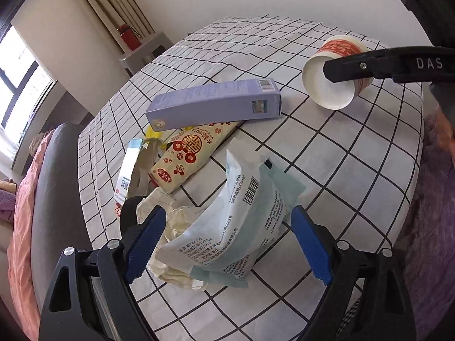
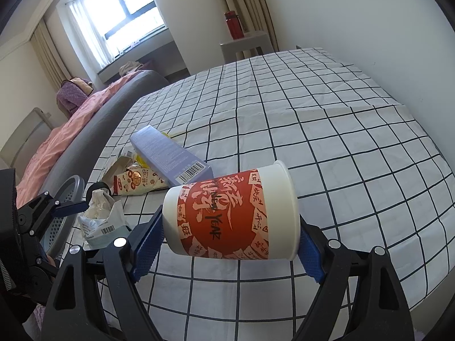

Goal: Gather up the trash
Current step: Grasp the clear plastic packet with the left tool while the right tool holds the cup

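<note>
- R gripper (image 2: 227, 244) clamps paper cup (image 2: 231, 213) end-to-end, above checked tablecloth (image 2: 327, 142).
- L gripper (image 1: 227, 244) wide, straddling wet-wipe pack (image 1: 227, 221); no pad contact.
- Risk: you squeeze harder, cup buckles, pops out.

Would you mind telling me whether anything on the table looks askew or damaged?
The paper cup lies sideways between the right gripper's jaws rather than upright. The white pouch is torn open with crumpled tissue spilling out. Nothing appears wet.
</note>
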Action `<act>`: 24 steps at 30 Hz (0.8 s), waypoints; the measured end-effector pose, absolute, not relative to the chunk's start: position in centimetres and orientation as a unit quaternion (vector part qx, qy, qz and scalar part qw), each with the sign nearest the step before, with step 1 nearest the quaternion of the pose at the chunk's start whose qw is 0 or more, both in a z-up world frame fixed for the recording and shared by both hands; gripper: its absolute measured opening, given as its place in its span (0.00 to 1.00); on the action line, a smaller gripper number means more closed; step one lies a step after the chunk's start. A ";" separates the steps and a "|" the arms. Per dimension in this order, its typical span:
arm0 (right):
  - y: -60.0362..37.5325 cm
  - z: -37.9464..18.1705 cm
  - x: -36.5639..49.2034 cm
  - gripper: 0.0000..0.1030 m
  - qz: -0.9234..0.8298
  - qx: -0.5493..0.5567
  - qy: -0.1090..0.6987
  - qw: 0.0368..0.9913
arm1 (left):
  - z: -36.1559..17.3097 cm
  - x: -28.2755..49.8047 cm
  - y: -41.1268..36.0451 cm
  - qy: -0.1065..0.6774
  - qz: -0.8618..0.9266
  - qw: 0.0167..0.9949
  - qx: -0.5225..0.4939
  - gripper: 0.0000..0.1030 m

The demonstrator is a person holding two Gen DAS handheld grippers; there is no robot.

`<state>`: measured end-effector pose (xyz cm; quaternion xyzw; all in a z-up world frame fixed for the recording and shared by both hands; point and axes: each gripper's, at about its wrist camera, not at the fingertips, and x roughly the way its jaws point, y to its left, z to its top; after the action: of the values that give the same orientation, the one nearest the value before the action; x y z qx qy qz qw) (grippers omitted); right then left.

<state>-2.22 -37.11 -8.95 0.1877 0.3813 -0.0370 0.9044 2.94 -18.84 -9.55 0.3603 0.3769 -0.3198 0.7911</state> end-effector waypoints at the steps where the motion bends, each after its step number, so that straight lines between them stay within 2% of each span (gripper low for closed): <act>1: -37.1 -9.0 -2.2 0.78 -0.036 0.188 0.381 0.904 | -9.7 2.9 -18.9 0.377 -0.319 0.790 0.362 0.83; 12: -37.2 -8.9 -2.3 0.78 -0.034 0.192 0.380 0.904 | -10.7 2.2 -19.5 0.408 -0.336 0.786 0.321 0.83; 24: -37.3 -8.8 -2.5 0.78 -0.036 0.194 0.376 0.905 | -11.6 2.9 -19.4 0.473 -0.314 0.791 0.230 0.83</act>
<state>-2.47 -37.32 -8.83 0.1943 0.3758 -0.0356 0.9054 2.91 -19.39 -11.56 0.2301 0.4728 -0.3135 0.7907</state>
